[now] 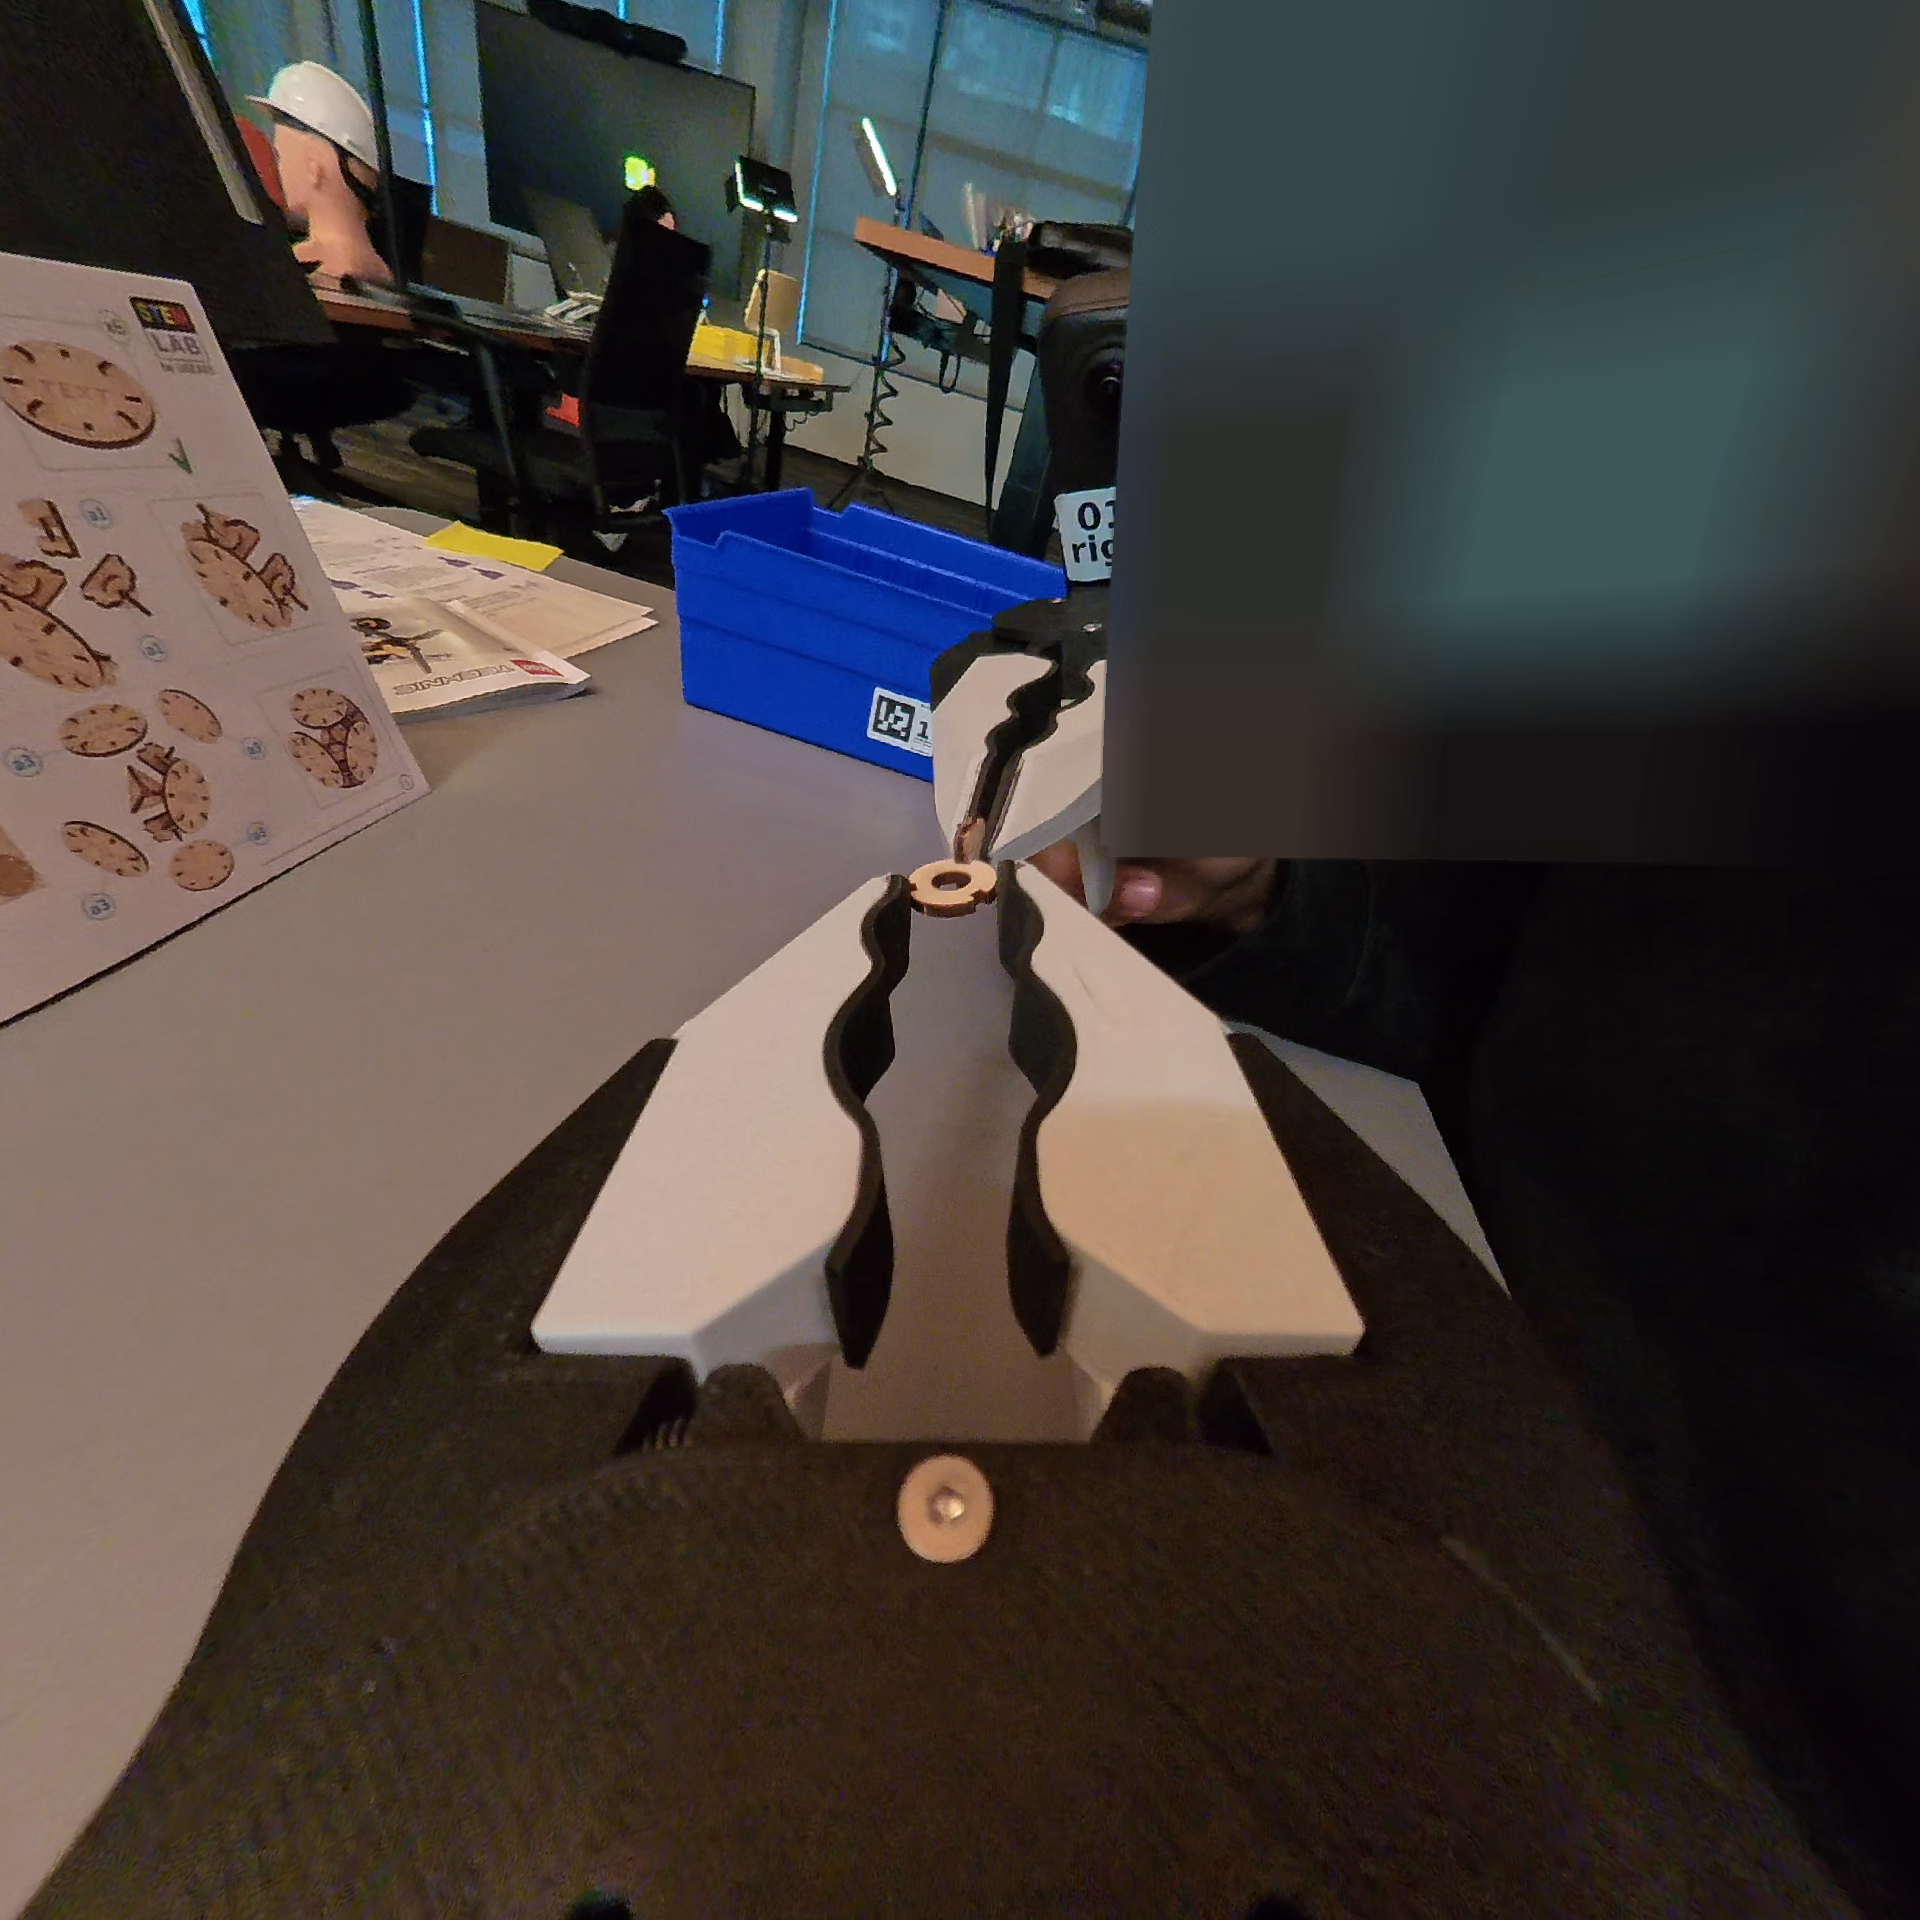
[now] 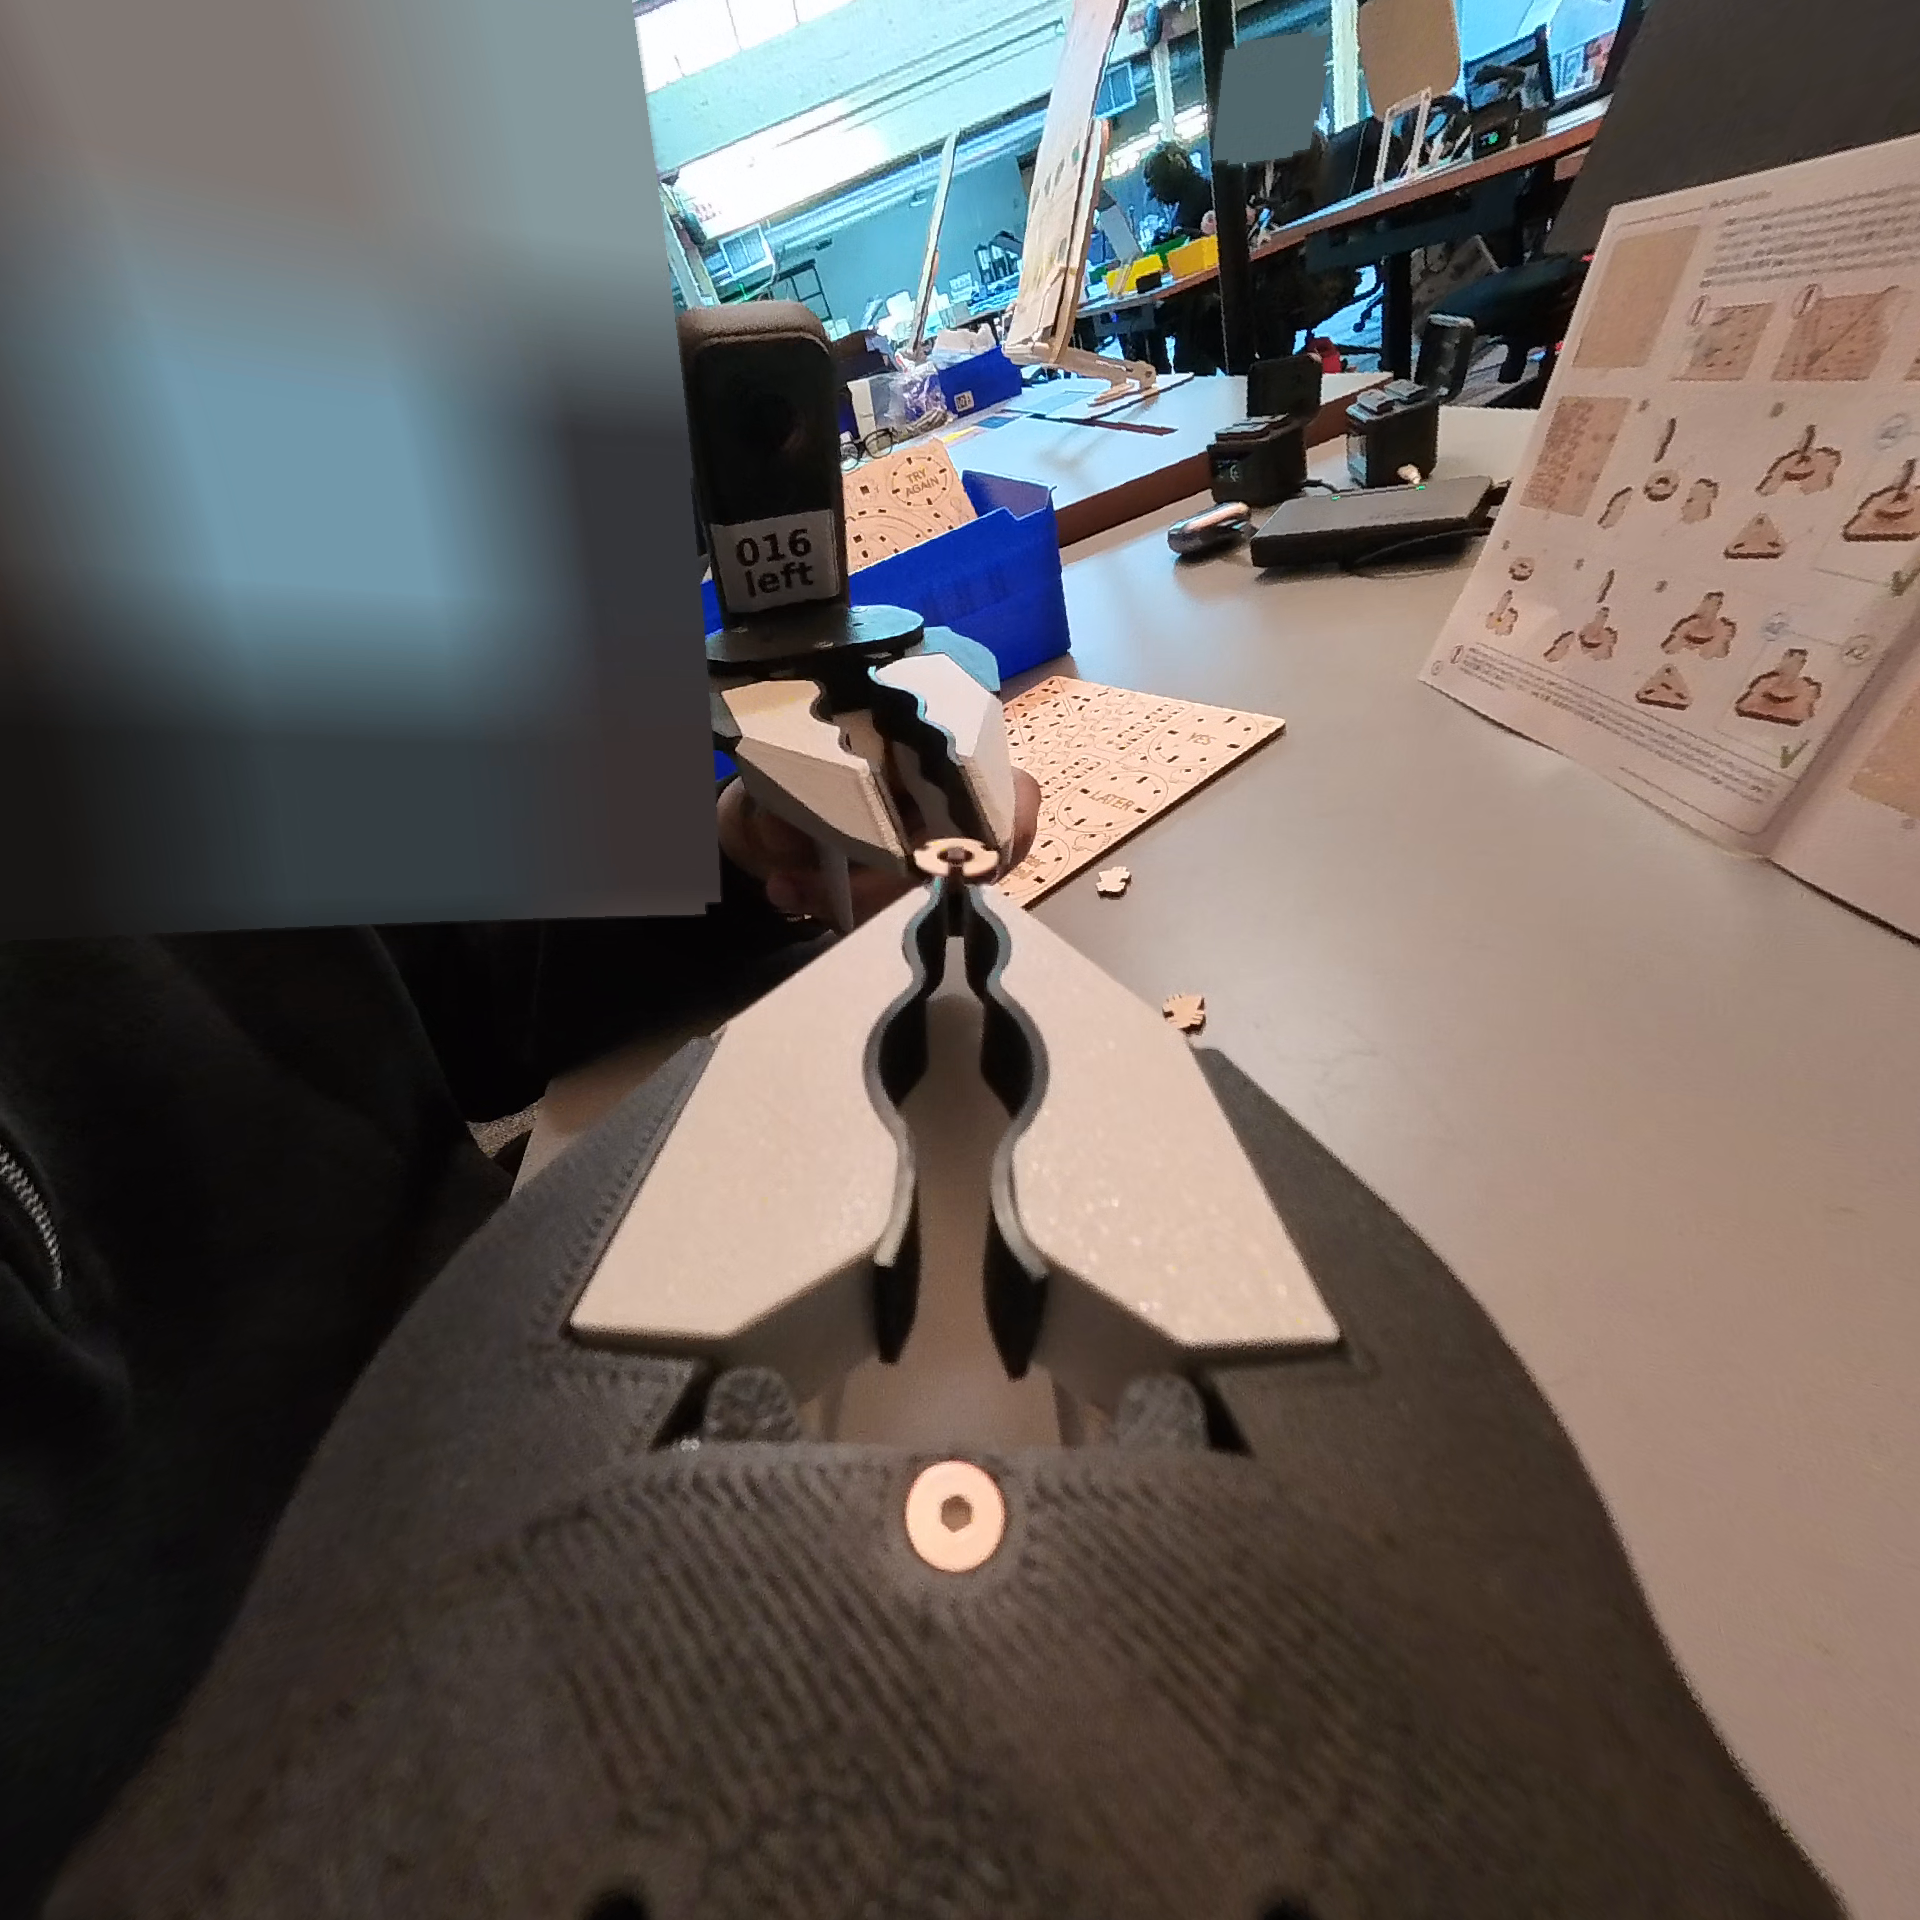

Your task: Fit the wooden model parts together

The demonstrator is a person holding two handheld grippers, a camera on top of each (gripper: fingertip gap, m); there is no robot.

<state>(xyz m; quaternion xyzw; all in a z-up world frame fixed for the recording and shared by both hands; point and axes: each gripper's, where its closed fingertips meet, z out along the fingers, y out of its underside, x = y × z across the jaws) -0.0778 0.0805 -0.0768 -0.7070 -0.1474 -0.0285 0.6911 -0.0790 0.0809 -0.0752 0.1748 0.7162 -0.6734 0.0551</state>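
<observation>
- Two grippers meet tip to tip above the grey table (image 1: 520, 987)
- left gripper (image 1: 951, 888) clamps a small wooden ring (image 1: 951, 886) flat between its fingertips
- right gripper (image 1: 977, 831) pinched on a thin wooden peg (image 1: 974, 831), just above the ring's hole
- peg not yet through; wooden parts sheet (image 2: 1132, 769) lies far right

Wrist cameras close behind each hand-held gripper, facing each other, sharing wooden ring (image 1: 952, 888), grey table (image 1: 520, 935).

Our left claw (image 1: 951, 883) has white wedge fingers (image 1: 748, 1143) with wavy black pads on a black textured mount with a silver screw (image 1: 943, 1507). Our right claw (image 2: 951, 883) matches. We wear dark sleeves (image 2: 208, 1143).
</observation>
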